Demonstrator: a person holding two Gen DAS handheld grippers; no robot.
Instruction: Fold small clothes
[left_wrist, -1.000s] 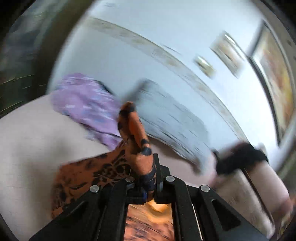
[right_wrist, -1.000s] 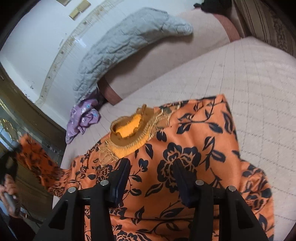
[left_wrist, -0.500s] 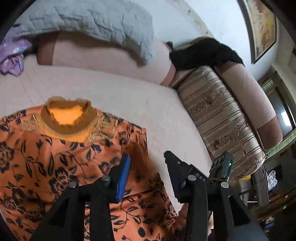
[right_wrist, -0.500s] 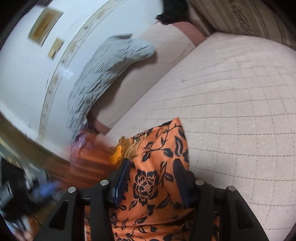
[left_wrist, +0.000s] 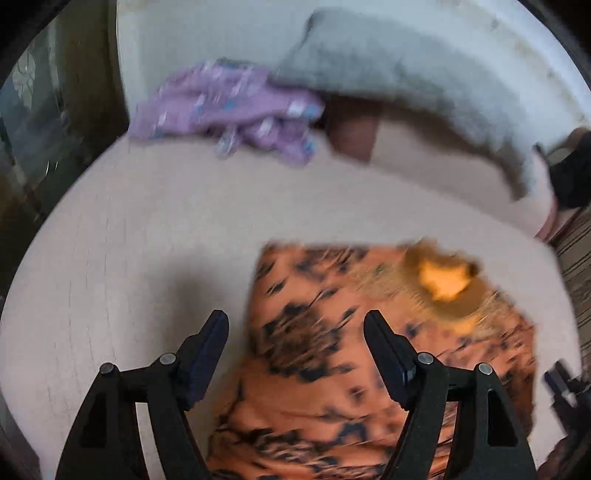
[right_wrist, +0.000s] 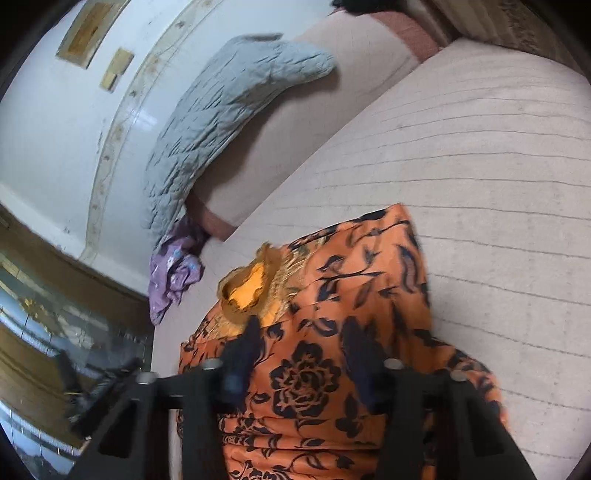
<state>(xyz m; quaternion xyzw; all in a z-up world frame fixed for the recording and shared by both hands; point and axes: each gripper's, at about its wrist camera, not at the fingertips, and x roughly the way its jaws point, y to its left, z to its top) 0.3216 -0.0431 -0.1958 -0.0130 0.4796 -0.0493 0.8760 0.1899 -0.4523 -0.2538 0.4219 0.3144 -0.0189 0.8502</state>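
An orange garment with black flowers (left_wrist: 332, 369) (right_wrist: 332, 350) lies on the beige sofa seat (left_wrist: 147, 240), its brown-gold collar (left_wrist: 447, 288) (right_wrist: 247, 291) toward the backrest. Both sides appear folded in, so it is a narrow strip. My left gripper (left_wrist: 295, 347) is open and empty, hovering over the garment's left edge. My right gripper (right_wrist: 303, 350) is open and empty, just above the garment below the collar. The left wrist view is motion-blurred.
A purple crumpled cloth (left_wrist: 229, 107) (right_wrist: 173, 273) lies at the seat's far corner. A grey quilted blanket (left_wrist: 406, 81) (right_wrist: 221, 122) drapes over the backrest. A black item (left_wrist: 572, 173) sits at the backrest's right end. A white wall stands behind.
My left gripper held a sleeve up a second ago, let it go over the garment, and has swung back left. The right gripper stays open over the cloth.
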